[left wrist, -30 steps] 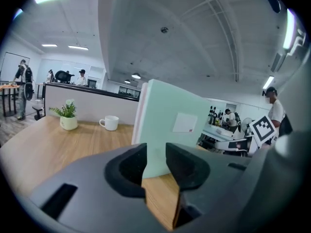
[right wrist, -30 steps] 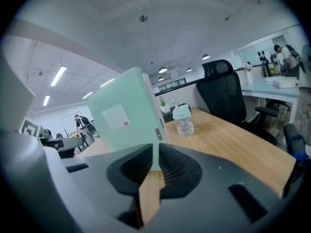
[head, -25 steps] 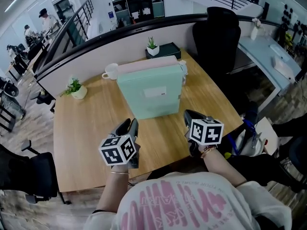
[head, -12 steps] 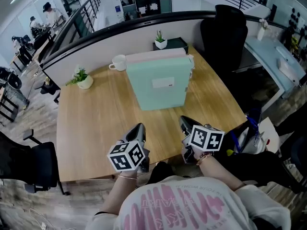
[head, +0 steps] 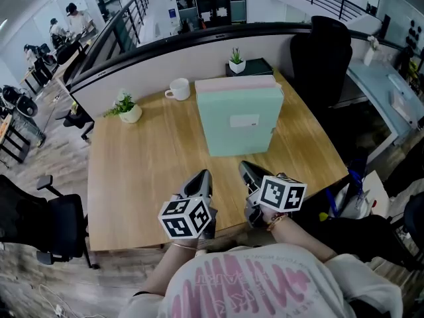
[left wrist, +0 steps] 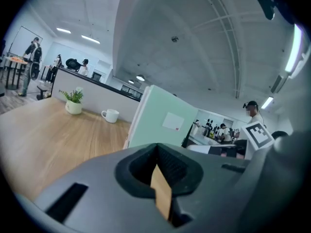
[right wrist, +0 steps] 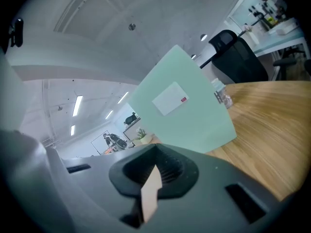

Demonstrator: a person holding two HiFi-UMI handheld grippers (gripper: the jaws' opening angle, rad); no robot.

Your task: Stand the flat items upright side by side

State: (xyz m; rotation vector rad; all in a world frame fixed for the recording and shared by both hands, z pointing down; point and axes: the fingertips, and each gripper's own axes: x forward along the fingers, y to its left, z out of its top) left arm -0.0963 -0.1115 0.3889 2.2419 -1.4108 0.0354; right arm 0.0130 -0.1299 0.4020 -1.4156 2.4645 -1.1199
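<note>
Both pairs of jaws are pressed together on nothing. The left gripper [head: 204, 177] and right gripper [head: 246, 171] hang side by side in front of the green folder [head: 240, 121], well clear of it. That folder stands upright on the desk [head: 139, 171], with the pink folder [head: 235, 83] upright against its back. The standing looks done, and no flat item lies near the green folder.

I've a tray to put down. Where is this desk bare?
The left half of the desk is bare, from the potted plant to the near edge. A strip right of the green folder is free. Crowded along the partition: mug, pink folder, second plant.
</note>
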